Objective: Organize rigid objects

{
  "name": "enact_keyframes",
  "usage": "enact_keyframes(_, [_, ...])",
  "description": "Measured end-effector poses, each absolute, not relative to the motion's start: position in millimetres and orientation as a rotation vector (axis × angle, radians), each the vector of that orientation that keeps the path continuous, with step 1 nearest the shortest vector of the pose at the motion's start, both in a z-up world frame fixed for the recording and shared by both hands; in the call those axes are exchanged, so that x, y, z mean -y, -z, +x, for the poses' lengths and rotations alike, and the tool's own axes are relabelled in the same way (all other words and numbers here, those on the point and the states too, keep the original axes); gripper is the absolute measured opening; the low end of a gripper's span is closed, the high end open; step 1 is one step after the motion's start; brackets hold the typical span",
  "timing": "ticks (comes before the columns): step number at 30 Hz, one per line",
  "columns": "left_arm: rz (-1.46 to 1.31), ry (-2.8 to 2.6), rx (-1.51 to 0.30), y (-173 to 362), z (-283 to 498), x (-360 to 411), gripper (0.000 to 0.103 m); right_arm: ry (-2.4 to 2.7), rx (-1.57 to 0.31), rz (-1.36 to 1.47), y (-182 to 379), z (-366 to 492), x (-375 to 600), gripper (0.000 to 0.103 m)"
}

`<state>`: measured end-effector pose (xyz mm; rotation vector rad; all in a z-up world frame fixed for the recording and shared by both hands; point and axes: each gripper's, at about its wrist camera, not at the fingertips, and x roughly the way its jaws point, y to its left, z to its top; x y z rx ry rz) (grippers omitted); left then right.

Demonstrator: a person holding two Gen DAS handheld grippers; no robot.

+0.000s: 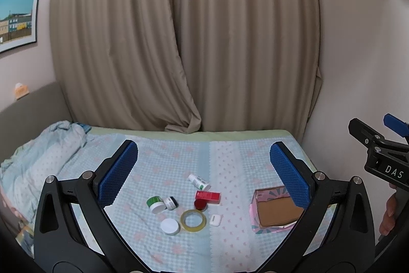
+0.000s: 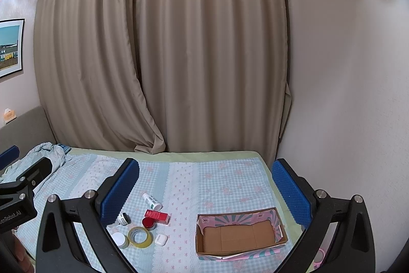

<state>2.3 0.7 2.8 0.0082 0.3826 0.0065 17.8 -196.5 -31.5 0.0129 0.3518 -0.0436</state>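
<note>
Small items lie clustered on the bed: a white bottle (image 1: 199,181), a red box (image 1: 207,196), a red round lid (image 1: 200,204), a tape roll (image 1: 193,220), a white earbud case (image 1: 215,219), a white-lidded jar (image 1: 169,226), a green-lidded jar (image 1: 156,204) and a small dark-capped jar (image 1: 170,202). An open, empty cardboard box (image 2: 240,234) sits to their right. My left gripper (image 1: 203,165) is open and empty above the cluster. My right gripper (image 2: 204,186) is open and empty, between the cluster and the box.
The bed (image 2: 225,178) has a blue checked sheet. A crumpled blanket (image 1: 38,152) lies at the far left. Beige curtains (image 1: 184,42) hang behind the bed, and a wall (image 2: 345,68) borders its right side.
</note>
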Motion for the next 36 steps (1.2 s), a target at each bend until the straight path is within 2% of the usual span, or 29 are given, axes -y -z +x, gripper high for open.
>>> enact_keyframes(9, [0.007,-0.064,-0.427,1,15,1,0.103,-0.005,-0.396,0.012,32,33,204,0.103])
enact_keyframes(16, [-0.049,-0.139,-0.494,27,34,-49,0.103,-0.024,-0.433,-0.025,52,60,193,0.103])
enact_keyframes(28, [-0.032,-0.136,-0.705,104,104,-179,0.103,-0.006,-0.648,0.082,110,128,130,0.103])
enact_keyframes(36, [0.056,0.003,-0.879,191,182,-242,0.103,0.040,-0.822,0.164,185,180,72,0.103])
